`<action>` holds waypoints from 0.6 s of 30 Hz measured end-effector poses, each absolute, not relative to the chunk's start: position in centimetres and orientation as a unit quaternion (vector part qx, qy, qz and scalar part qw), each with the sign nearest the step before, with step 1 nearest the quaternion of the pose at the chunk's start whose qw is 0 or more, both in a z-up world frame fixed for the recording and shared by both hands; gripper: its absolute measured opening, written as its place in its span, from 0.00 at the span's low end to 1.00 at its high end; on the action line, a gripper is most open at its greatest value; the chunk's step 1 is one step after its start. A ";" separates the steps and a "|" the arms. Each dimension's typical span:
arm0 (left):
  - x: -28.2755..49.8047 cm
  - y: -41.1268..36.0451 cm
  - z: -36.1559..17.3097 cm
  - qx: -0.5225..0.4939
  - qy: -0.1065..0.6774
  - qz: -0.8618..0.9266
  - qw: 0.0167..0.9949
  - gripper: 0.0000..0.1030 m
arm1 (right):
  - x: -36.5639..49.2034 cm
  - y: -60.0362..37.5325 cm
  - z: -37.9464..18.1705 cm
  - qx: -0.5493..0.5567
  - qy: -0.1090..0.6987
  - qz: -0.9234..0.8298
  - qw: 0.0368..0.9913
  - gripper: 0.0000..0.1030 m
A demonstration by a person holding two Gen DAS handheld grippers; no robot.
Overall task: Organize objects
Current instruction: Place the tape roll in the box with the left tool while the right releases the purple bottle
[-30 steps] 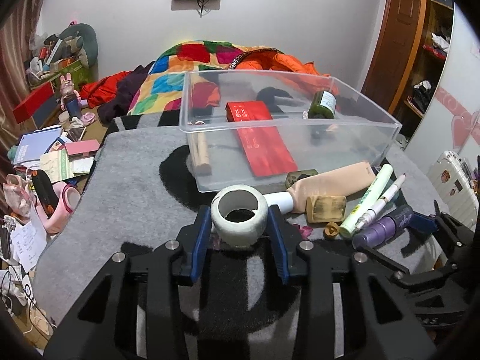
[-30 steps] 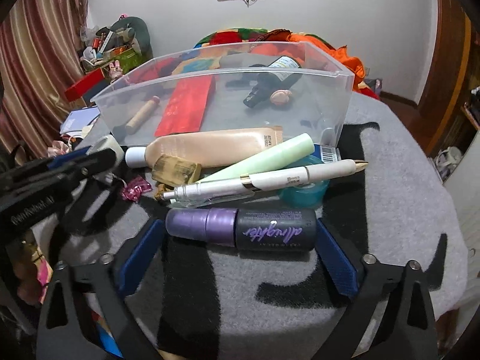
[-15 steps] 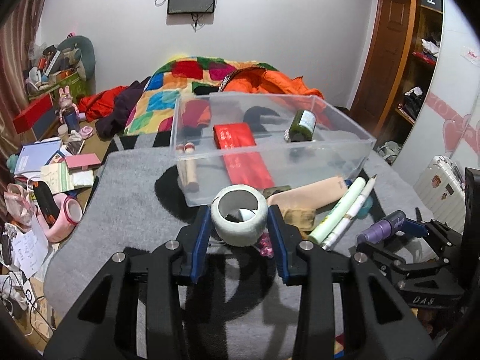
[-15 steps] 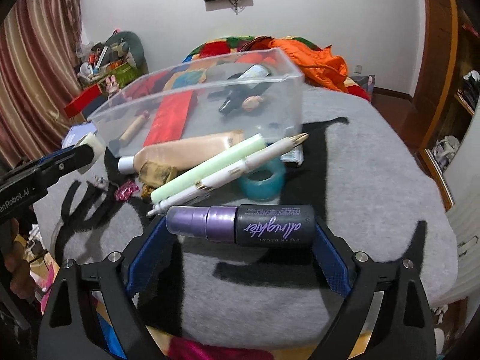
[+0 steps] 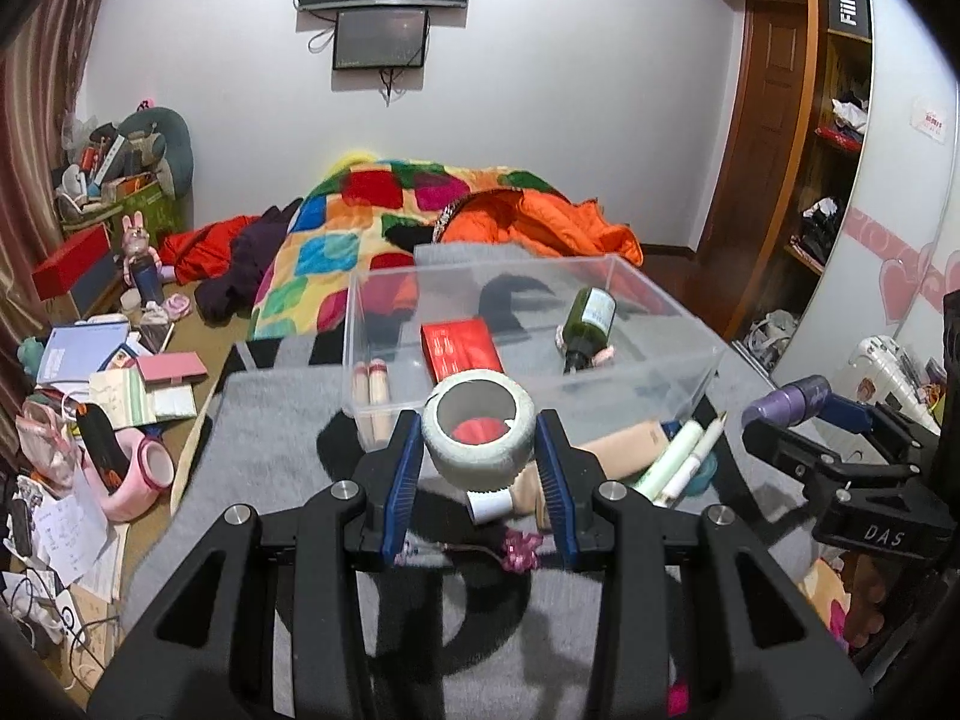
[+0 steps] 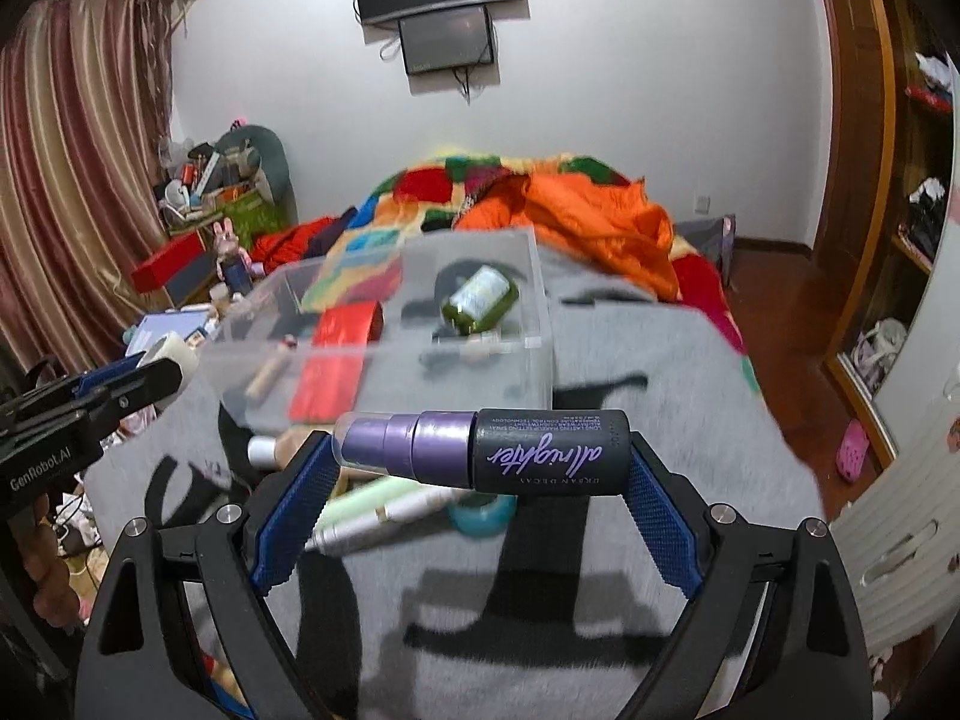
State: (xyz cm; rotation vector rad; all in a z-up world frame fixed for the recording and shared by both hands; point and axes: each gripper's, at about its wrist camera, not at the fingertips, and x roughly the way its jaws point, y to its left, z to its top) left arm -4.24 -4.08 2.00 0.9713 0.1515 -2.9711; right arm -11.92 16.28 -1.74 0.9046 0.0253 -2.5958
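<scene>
The clear plastic bin (image 5: 690, 354) sits on the grey blanket (image 5: 270, 420) ahead of both our grippers, and in it we see a red flat box (image 5: 459, 348), a dark green bottle (image 5: 591, 318) lying on its side, and a tan stick (image 5: 378, 390) against the near left wall. In our left gripper (image 5: 478, 462) we grip a white tape roll (image 5: 478, 438), blue pads pressed on its two sides, its open core facing the camera; the roll is held above the blanket, just short of the bin's near wall. In our right gripper (image 6: 480, 474) we clamp a setting spray bottle (image 6: 486, 450) crosswise, purple cap toward the left pad and dark body against the right one, with the jaws standing wide to span its length; it too is off the blanket.

Below and between the grippers, outside the bin, a beige tube (image 5: 618, 450), a pale green tube (image 5: 672, 456) and a white pen (image 5: 699, 453) lie side by side on the blanket. A teal tape roll (image 6: 480, 513) lies under the spray bottle in the right wrist view, and a small pink wrapper (image 5: 519, 552) lies beneath the left gripper. A patchwork quilt (image 5: 372, 222) and an orange jacket (image 5: 552, 222) are heaped behind the bin.
</scene>
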 end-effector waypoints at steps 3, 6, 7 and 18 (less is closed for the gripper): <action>-4.6 -4.2 2.7 0.302 0.049 -0.952 0.006 0.37 | -12.5 16.1 -0.9 0.310 0.010 -0.930 0.198 0.88; -5.1 -4.2 3.0 0.297 0.048 -0.954 0.009 0.37 | -13.1 15.6 -0.2 0.300 0.012 -0.932 0.204 0.88; -5.3 -4.2 3.1 0.296 0.048 -0.954 0.009 0.37 | -13.5 15.4 0.0 0.298 0.014 -0.932 0.206 0.88; -8.6 -4.8 2.7 0.305 0.046 -0.951 0.009 0.37 | -17.6 12.5 -0.2 0.314 0.020 -0.920 0.234 0.88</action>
